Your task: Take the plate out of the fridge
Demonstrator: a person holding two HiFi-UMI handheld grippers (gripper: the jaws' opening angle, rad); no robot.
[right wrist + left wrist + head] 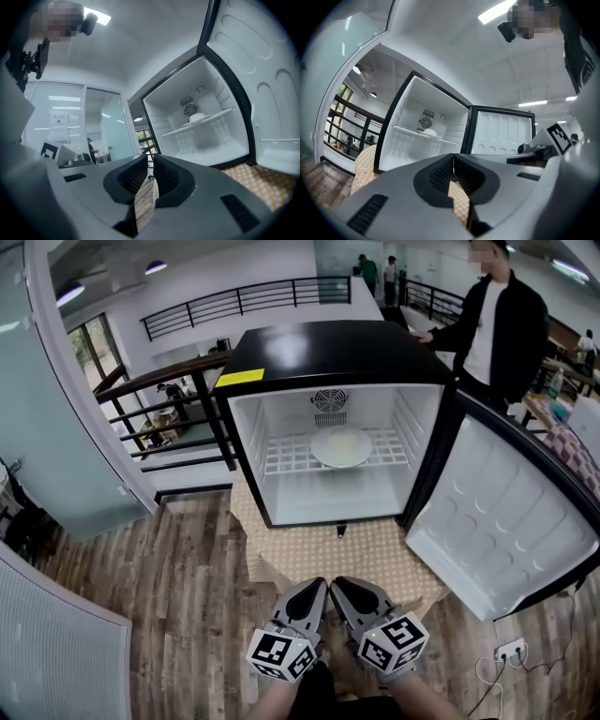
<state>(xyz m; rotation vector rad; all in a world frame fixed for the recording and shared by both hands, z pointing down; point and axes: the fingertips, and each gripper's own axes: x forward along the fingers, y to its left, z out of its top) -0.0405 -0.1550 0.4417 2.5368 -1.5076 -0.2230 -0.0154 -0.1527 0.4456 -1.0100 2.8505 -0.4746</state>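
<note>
Jaws shut tight on both tools, nothing between them: the left gripper (453, 158) and the right gripper (151, 161) sit side by side, nearly touching, low in front of the person holding them and pointing level at the open fridge (330, 345). And there's the target, the plate (341, 447), pale and shallow, lying flat on the wire shelf (281, 461) toward the back of the cavity, below the fan grille (329, 401), well apart from both claws. So where could this come undone? First worry, those closed jaws: go in like that and they'd only nudge the plate toward the rear wall, so they need to part before they arrive. Second, the rim lies low on the wires, and I'd guess a jaw could snag on a shelf bar instead of slipping beneath. Third, the plate looks smooth and glazed; pinch just one edge and it may tip or slide free on the way out, so a hold from both sides seems safer. Watch the right side too: the door (502, 517) hangs open close to that claw's path, and a clip there could knock the approach off line. The fridge stands on a checked cloth (380, 554), which might shift if the cabinet gets bumped. One more thing, a person (502, 320) stands behind with a hand by the fridge top, no trouble unless the box gets jolted
</note>
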